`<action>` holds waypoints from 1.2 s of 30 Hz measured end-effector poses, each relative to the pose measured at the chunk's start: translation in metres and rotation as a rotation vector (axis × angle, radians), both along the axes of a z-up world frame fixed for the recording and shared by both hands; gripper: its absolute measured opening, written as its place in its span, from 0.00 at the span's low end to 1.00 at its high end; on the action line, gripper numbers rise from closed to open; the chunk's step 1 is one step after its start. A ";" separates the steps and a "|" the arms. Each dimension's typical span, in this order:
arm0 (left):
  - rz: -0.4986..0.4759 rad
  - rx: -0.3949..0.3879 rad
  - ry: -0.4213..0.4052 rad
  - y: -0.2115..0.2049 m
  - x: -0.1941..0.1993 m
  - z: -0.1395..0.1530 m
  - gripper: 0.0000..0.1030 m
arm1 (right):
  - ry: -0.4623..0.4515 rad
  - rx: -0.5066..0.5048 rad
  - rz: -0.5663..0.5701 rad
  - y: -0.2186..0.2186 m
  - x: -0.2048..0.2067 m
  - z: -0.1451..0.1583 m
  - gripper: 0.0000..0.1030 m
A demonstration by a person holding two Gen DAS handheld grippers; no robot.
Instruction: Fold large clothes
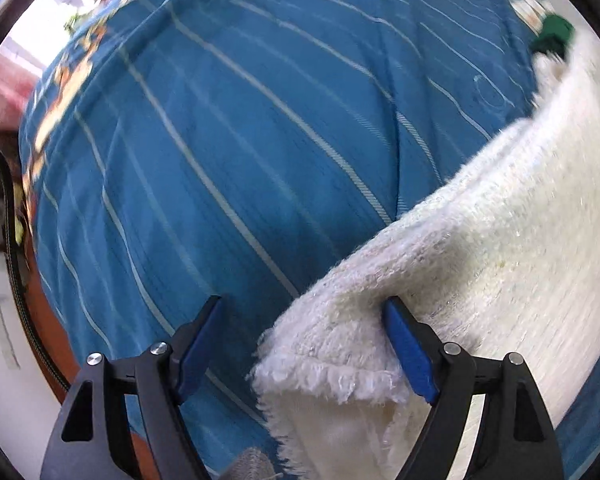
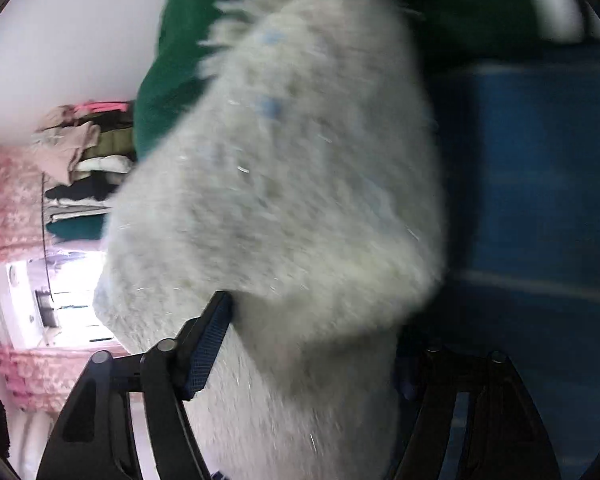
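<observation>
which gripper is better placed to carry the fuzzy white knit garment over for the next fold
Right, probably. The right gripper has the fuzzy white knit garment bunched between its fingers. The left gripper stands open over the blue striped bedcover, only one pad against the garment's frayed edge.

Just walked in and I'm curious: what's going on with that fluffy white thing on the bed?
A person is folding a fuzzy white garment on a blue striped bedspread with two hand-held grippers. The left gripper stands open over one corner. The right gripper has a bunch of it between its fingers; the picture is blurred.
</observation>
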State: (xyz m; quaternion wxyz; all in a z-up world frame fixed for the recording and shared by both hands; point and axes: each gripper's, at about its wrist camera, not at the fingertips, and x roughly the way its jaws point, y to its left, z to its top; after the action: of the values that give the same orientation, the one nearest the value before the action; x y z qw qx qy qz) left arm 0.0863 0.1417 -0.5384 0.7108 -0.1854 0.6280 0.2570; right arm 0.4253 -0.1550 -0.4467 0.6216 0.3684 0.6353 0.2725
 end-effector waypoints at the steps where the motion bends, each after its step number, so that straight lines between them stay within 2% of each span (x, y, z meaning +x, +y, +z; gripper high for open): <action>1: -0.029 0.027 0.010 -0.002 0.001 0.003 0.78 | 0.003 0.017 -0.014 0.003 -0.001 -0.001 0.39; 4: -0.056 0.089 0.020 -0.002 0.004 0.017 0.78 | 0.020 0.040 -0.137 -0.016 -0.020 0.014 0.28; 5: -0.048 0.114 -0.001 -0.001 0.002 0.029 0.78 | 0.040 0.072 -0.211 -0.033 -0.034 0.025 0.24; 8: -0.026 0.167 -0.069 0.005 -0.006 0.068 0.78 | 0.079 0.062 -0.346 -0.077 -0.077 0.056 0.19; 12: 0.013 0.156 -0.087 0.007 -0.013 0.094 0.78 | 0.123 -0.009 -0.520 -0.173 -0.175 0.105 0.14; 14: 0.015 0.138 -0.082 0.007 -0.014 0.094 0.78 | 0.151 -0.107 -0.601 -0.230 -0.247 0.130 0.14; 16: -0.009 0.131 -0.056 -0.010 -0.012 0.085 0.78 | 0.201 -0.183 -0.639 -0.276 -0.295 0.144 0.14; 18: -0.036 0.129 -0.032 -0.031 -0.008 0.080 0.78 | 0.274 -0.289 -0.624 -0.301 -0.350 0.138 0.15; 20: -0.062 0.108 -0.023 -0.048 -0.004 0.076 0.78 | 0.392 -0.425 -0.555 -0.312 -0.377 0.125 0.21; 22: -0.084 0.081 -0.031 -0.063 0.007 0.073 0.78 | 0.471 -0.547 -0.459 -0.326 -0.389 0.126 0.21; 23: -0.093 0.067 -0.037 -0.068 0.013 0.072 0.78 | 0.483 -0.578 -0.430 -0.333 -0.394 0.132 0.21; 26: -0.108 0.031 -0.061 -0.079 0.030 0.072 0.78 | 0.402 -0.618 -0.380 -0.349 -0.398 0.175 0.22; 28: -0.121 0.029 -0.077 -0.085 0.041 0.072 0.78 | 0.302 -0.561 -0.335 -0.342 -0.384 0.200 0.22; 32: -0.135 0.055 -0.089 -0.087 0.053 0.070 0.78 | 0.146 -0.367 -0.149 -0.278 -0.323 0.196 0.22; 34: -0.133 0.050 -0.085 -0.084 0.055 0.067 0.78 | 0.138 -0.390 -0.130 -0.253 -0.293 0.187 0.22; 36: -0.126 0.050 -0.086 -0.081 0.055 0.064 0.78 | 0.174 -0.378 -0.131 -0.221 -0.279 0.166 0.22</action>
State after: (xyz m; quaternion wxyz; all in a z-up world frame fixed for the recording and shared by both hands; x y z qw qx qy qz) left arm 0.1413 0.0603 -0.4742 0.7563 -0.1385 0.6007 0.2192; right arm 0.1461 -0.3756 -0.2806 0.6389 0.3080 0.7009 0.0749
